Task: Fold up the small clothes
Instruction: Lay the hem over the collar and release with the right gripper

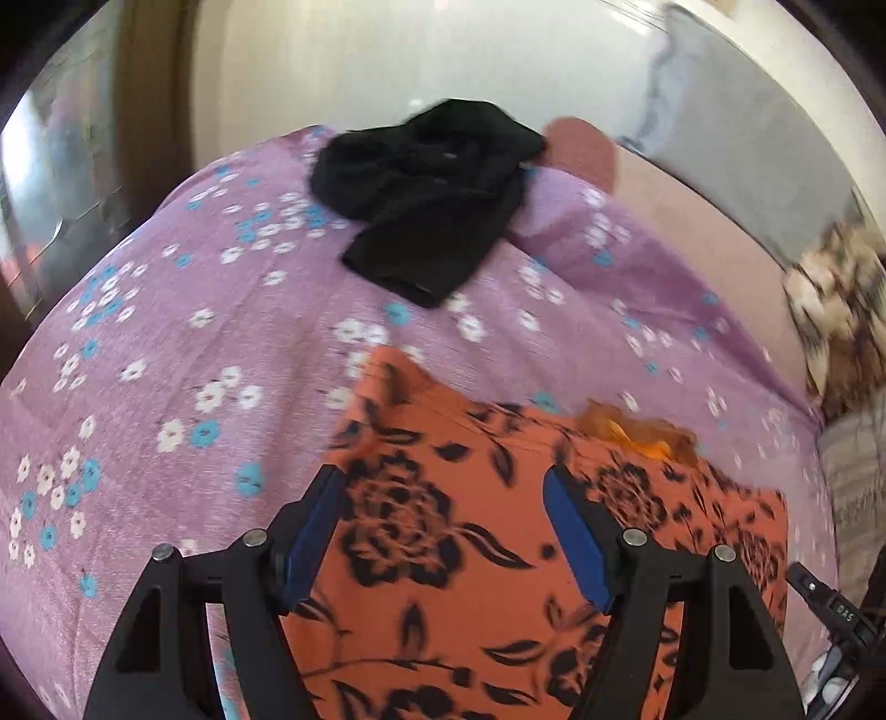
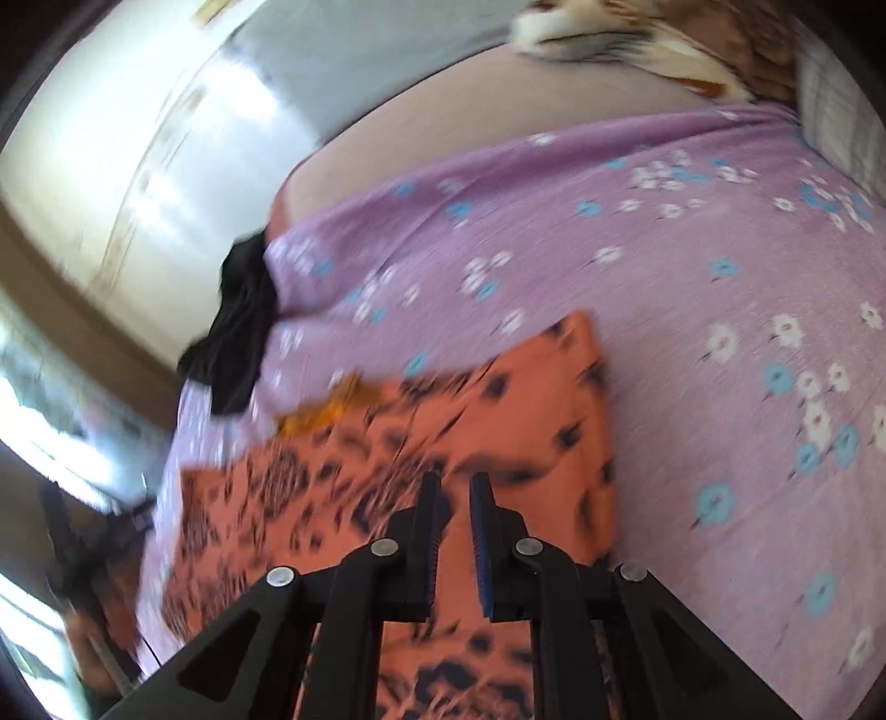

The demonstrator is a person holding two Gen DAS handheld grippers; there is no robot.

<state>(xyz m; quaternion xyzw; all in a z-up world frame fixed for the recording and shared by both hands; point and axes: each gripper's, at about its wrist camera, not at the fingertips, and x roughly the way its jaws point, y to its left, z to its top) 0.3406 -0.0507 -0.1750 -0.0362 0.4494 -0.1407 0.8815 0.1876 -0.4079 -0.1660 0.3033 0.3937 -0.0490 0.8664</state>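
An orange garment with black flower print [image 1: 443,526] lies flat on the purple flowered bedsheet [image 1: 166,332]. My left gripper [image 1: 443,487] is open above it, its blue pads wide apart with nothing between them. In the right wrist view the same orange garment [image 2: 387,443] lies under my right gripper [image 2: 455,487], whose jaws stand a narrow gap apart with no cloth between them. A crumpled black garment [image 1: 432,194] lies farther back on the bed; it also shows in the right wrist view [image 2: 238,327] at the bed's left edge.
A brown and white patterned blanket [image 1: 836,299] lies at the right of the bed and also shows in the right wrist view [image 2: 637,39]. A bare pink mattress strip [image 1: 692,221] borders the sheet. A white wall and grey panel stand behind.
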